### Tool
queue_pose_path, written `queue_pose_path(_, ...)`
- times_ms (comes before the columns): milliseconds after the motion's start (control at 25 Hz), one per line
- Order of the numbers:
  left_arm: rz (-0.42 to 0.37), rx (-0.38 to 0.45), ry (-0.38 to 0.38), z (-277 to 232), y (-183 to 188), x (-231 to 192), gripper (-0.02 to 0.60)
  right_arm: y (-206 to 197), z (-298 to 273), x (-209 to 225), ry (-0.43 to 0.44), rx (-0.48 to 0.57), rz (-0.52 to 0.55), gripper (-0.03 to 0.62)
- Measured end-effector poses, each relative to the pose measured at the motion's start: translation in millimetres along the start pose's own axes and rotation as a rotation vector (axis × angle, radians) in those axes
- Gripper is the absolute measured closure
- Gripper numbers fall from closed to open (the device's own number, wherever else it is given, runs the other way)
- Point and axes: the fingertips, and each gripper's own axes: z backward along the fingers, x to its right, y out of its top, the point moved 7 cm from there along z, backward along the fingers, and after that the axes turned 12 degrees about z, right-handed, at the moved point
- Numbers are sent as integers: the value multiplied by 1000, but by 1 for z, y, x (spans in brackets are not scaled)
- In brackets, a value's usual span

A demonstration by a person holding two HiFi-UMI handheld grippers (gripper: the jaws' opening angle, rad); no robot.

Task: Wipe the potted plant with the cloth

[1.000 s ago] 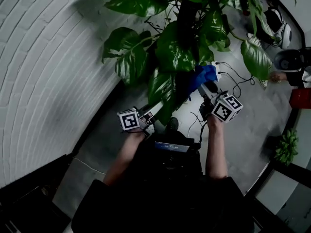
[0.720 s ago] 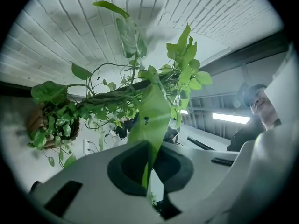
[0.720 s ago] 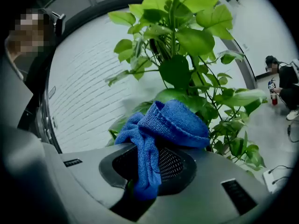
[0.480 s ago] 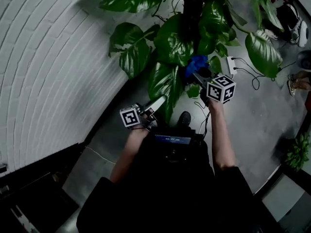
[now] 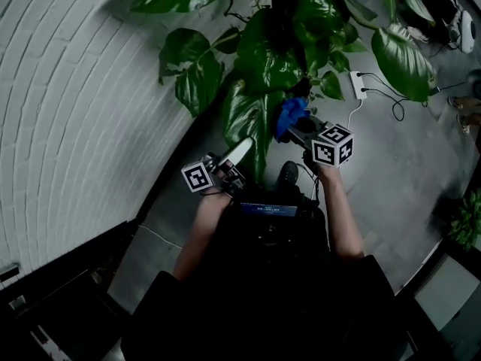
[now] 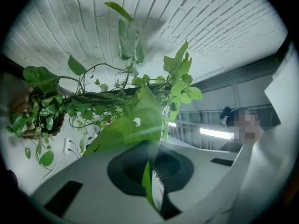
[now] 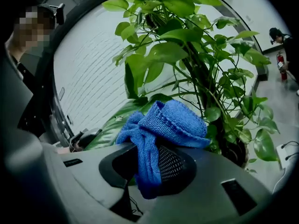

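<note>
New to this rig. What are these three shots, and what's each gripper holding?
No robot: a person carries two handheld two-jaw grippers. One picture comes from a head camera looking down at the potted plant and grey floor. The other two come from cameras riding on the grippers, looking along their jaws. The left gripper is shut on a leaf. The right gripper is shut on a blue cloth, close to the foliage. The marker cubes are part of the grippers.
</note>
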Motion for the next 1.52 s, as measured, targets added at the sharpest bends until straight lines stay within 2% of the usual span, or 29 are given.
queue_pose_path(480,63,39,-85,-3,6,6,577,-53,17,-36,69,-70,-48,485)
queue_pose_path(560,76,42,-91,-2,7,5,577,-50,35,-35,33,-44,-61,485)
queue_pose_path(680,97,51,-103,-1,10,4,577,-27,75,-26,-74,30,-58,485)
queue_pose_path(840,113,49,-116,-3,10,3,577,35,120,-14,-231,148,35,485)
queue_pose_path(920,121,45,-122,-4,9,4,577,67,121,-11,-248,199,92,486)
queue_pose_path(1000,127,39,-128,-7,7,5,577,87,104,-8,-209,222,135,485)
queue_pose_path(1120,141,41,-142,-9,3,6,577,89,57,-5,-118,174,174,485)
queue_pose_path(1320,173,54,-162,-11,0,6,577,51,11,-22,0,32,168,485)
queue_pose_path(1520,211,83,-204,-12,2,7,577,17,10,-58,90,-12,137,485)
